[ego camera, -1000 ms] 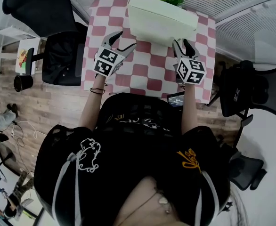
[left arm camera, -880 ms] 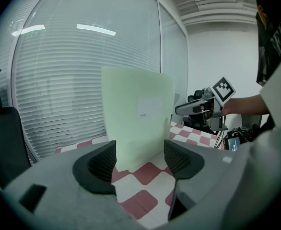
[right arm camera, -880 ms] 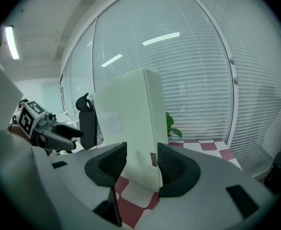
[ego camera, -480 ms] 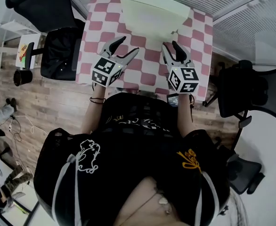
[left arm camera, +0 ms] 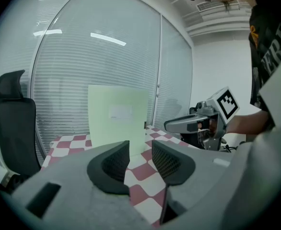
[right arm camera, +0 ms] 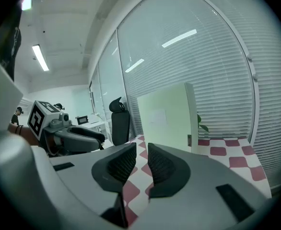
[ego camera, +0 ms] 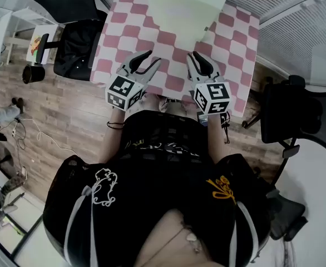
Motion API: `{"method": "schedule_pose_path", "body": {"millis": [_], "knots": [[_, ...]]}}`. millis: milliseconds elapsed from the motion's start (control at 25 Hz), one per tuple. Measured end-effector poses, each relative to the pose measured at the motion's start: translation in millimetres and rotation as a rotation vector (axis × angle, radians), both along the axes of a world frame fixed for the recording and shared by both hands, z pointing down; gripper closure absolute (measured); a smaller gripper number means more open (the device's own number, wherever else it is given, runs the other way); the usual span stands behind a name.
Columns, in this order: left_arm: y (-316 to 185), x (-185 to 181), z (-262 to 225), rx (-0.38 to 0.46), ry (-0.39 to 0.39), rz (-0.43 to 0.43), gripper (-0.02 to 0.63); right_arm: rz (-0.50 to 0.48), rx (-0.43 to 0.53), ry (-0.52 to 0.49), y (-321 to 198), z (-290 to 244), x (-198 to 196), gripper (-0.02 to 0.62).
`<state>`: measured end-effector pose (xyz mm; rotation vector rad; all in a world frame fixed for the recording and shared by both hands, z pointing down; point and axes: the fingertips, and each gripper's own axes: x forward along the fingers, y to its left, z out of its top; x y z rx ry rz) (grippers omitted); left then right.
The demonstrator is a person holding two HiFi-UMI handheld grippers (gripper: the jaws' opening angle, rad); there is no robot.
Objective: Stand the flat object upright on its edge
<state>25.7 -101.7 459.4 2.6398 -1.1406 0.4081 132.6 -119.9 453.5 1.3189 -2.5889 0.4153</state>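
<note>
A pale green flat box [ego camera: 179,10] stands at the far side of the pink-checked counter [ego camera: 235,43]. The left gripper [ego camera: 151,60] and right gripper [ego camera: 199,60] hover side by side near the counter's close edge, apart from the box, their fingers closing on nothing

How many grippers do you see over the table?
2. Left gripper at the near edge of the table, right gripper beside it; both short of the box, jaws closing on nothing.
</note>
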Motion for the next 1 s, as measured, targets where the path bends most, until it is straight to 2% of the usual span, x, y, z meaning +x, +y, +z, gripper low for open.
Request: {"method": "schedule_pose_path", "body": {"millis": [240, 400, 560, 1000], "knots": [[15, -2, -10, 0.021, 0.016, 0.010, 0.470, -0.031, -0.009, 0.012, 19, 5, -10, 0.537], [22, -1, -24, 0.044, 0.053, 0.042, 0.476, -0.007, -0.005, 0.019, 25, 2, -11, 0.545], [41, -9, -27, 0.060, 0.039, 0.087, 0.495, 0.029, 0.004, 0.021, 39, 0, -19, 0.548], [129, -87, -26, 0.065, 0.062, 0.148, 0.495, 0.086, -0.002, 0.035, 128, -4, -92, 0.548]]}}
